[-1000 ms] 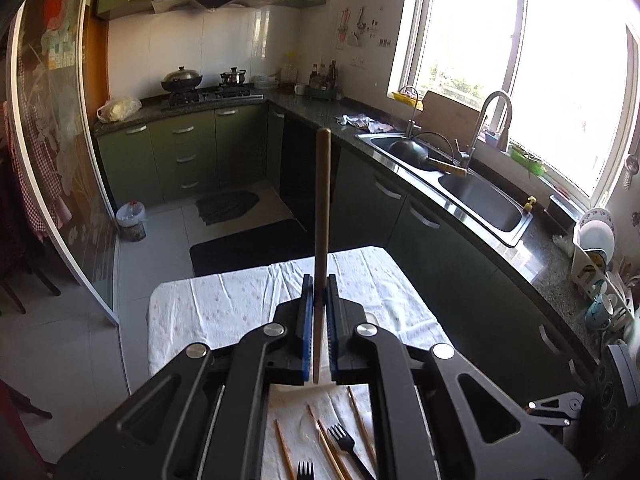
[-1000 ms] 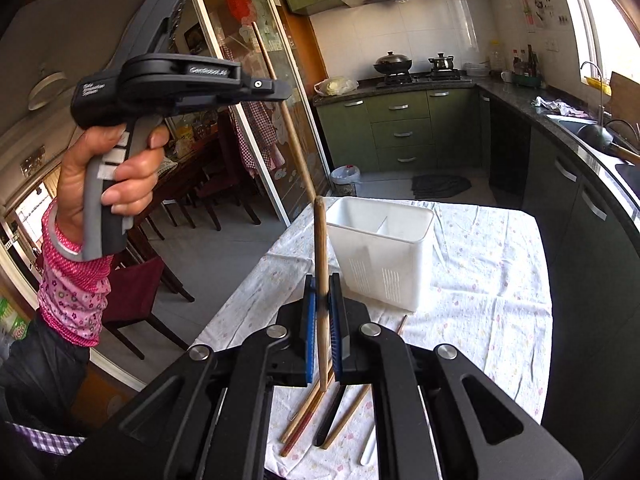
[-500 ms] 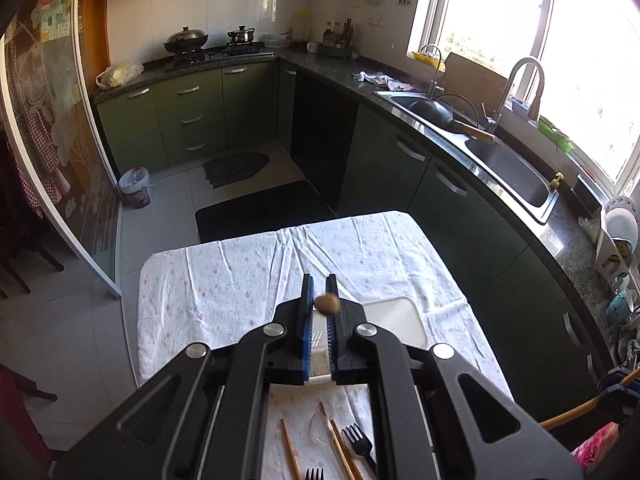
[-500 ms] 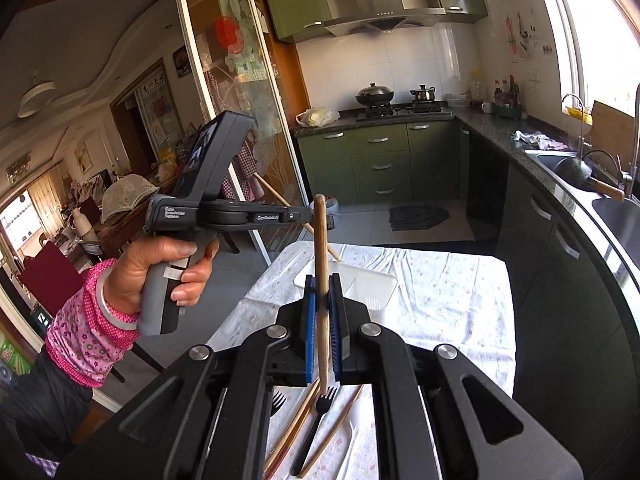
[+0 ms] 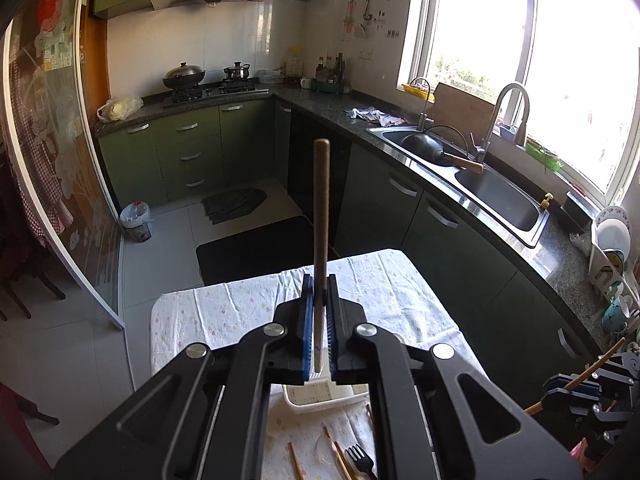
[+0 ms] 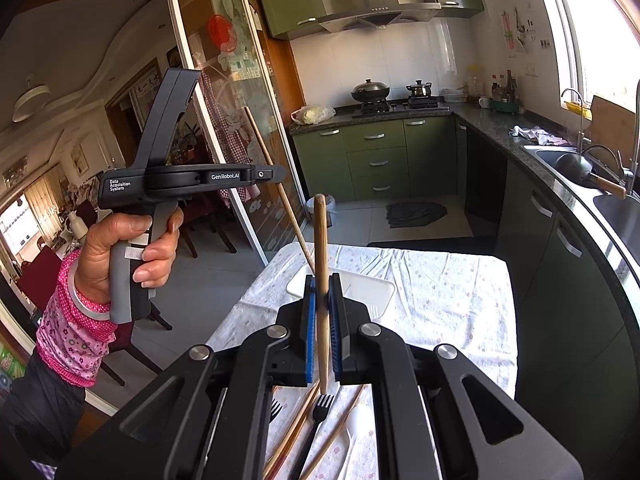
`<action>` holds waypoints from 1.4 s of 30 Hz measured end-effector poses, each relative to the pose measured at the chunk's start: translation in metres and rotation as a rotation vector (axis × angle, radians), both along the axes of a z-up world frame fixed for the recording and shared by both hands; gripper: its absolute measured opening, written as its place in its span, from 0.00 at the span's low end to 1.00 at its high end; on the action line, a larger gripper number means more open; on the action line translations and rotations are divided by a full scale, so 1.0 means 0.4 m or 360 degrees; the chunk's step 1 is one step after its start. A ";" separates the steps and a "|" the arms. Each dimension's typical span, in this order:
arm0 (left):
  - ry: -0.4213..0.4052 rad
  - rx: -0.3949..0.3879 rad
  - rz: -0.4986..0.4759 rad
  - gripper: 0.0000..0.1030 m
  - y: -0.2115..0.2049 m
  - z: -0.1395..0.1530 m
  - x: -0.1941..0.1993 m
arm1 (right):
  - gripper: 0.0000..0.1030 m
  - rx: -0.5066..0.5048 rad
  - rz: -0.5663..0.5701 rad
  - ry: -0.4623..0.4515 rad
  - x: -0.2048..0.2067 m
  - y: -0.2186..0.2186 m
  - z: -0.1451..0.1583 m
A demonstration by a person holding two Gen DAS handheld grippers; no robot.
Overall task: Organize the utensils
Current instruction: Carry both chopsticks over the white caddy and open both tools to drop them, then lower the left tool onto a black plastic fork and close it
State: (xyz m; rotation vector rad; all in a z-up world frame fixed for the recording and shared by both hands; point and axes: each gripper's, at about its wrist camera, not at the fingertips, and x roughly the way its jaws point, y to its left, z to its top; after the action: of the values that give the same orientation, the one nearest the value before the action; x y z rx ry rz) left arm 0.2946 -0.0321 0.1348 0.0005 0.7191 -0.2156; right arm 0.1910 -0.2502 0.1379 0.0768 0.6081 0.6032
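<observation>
My left gripper [image 5: 319, 292] is shut on a wooden chopstick [image 5: 321, 216] that stands up between its blue pads. Below it lies the white utensil basket [image 5: 316, 402]. In the right wrist view a hand holds that left gripper [image 6: 276, 174] high at the left, and its chopstick [image 6: 280, 190] slants down toward the basket [image 6: 360, 286]. My right gripper [image 6: 322, 286] is shut on a second wooden chopstick [image 6: 321, 240], above the table's near end. Under it lie loose chopsticks [image 6: 296, 432] and a black fork [image 6: 320, 408]. The right gripper [image 5: 552, 394] also shows at the left wrist view's right edge.
The table [image 6: 440, 292] has a white floral cloth. A dark green counter with a sink [image 5: 496, 200] runs close along its right side. A glass sliding door [image 6: 224, 112] and chairs stand to the left. A floor mat [image 5: 248, 248] lies beyond the table's far end.
The left gripper has come down and closer to the basket, its chopstick now slanting toward the rim. The right gripper has risen, so the basket looks lower. Both stay shut on their chopsticks.
</observation>
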 end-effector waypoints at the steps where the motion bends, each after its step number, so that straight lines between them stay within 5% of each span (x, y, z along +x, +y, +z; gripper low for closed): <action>1: 0.0013 0.0008 -0.0005 0.06 -0.002 -0.010 0.003 | 0.07 0.0002 -0.0001 0.0003 -0.001 0.000 -0.001; 8: 0.0190 0.0091 -0.0018 0.06 -0.023 -0.138 0.034 | 0.07 0.0044 -0.0067 -0.0049 0.033 -0.003 0.036; 10: 0.0261 0.0124 -0.0021 0.15 -0.027 -0.186 0.041 | 0.07 0.0054 -0.0109 -0.0092 0.052 0.001 0.052; 11: 0.0283 0.0130 -0.0018 0.33 -0.025 -0.205 0.041 | 0.07 0.0066 -0.0131 -0.0107 0.064 0.003 0.058; 12: 0.0290 0.0133 -0.0006 0.39 -0.025 -0.220 0.037 | 0.07 0.0081 -0.0145 -0.0113 0.078 0.005 0.063; 21: 0.0281 0.0100 -0.0048 0.38 -0.005 -0.227 -0.026 | 0.07 0.0077 -0.0320 -0.0176 0.222 0.052 0.048; 31: 0.0510 0.0153 -0.0109 0.38 0.023 -0.349 -0.154 | 0.07 -0.0222 -0.0302 0.0089 0.332 0.154 -0.173; 36: 0.0614 0.0191 -0.0125 0.41 0.030 -0.421 -0.199 | 0.31 -0.0239 -0.0291 0.0067 0.301 0.153 -0.223; 42: 0.0804 0.0232 -0.0172 0.41 -0.001 -0.520 -0.242 | 0.31 -0.0169 -0.0306 -0.0070 0.174 0.105 -0.173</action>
State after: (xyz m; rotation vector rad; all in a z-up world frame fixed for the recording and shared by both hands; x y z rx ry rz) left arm 0.1978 -0.0324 -0.0731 0.1280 1.2391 -0.2697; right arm 0.2605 -0.2081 0.0687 0.0221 0.5817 0.3849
